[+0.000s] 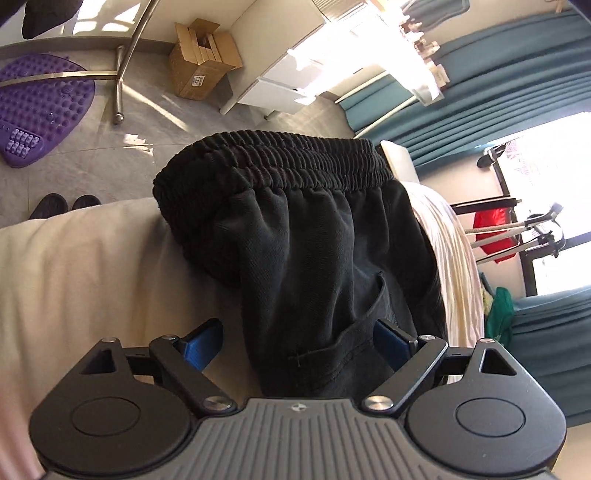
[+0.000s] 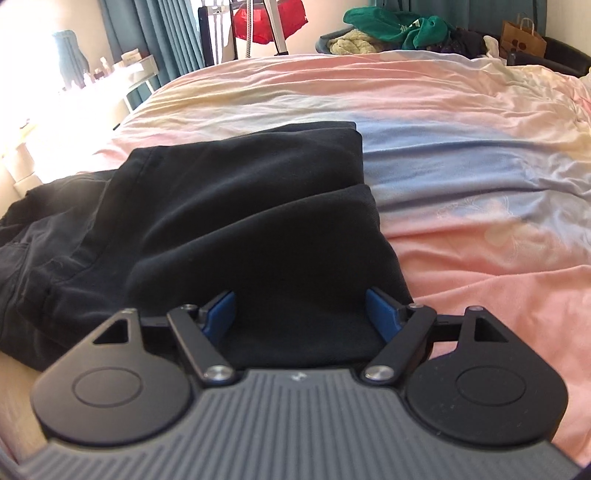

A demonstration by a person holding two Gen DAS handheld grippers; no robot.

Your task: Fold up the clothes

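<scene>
Black trousers (image 1: pixel 314 236) with a ribbed elastic waistband (image 1: pixel 273 155) lie on the bed. In the left wrist view the waistband end hangs over the bed's edge and my left gripper (image 1: pixel 299 345) stands open, its blue pads either side of the cloth near a pocket seam. In the right wrist view the trousers (image 2: pixel 236 206) lie folded over on the pastel pink and blue sheet (image 2: pixel 461 177). My right gripper (image 2: pixel 301 314) is open just above the near folded edge, with nothing clamped.
A pile of green and cream clothes (image 2: pixel 391 29) sits at the bed's far side beside a brown paper bag (image 2: pixel 522 37). On the floor are a cardboard box (image 1: pixel 203 59), a purple mat (image 1: pixel 37 110), a metal frame (image 1: pixel 122 66) and dark shoes (image 1: pixel 62 205). Teal curtains (image 1: pixel 498 92) hang behind.
</scene>
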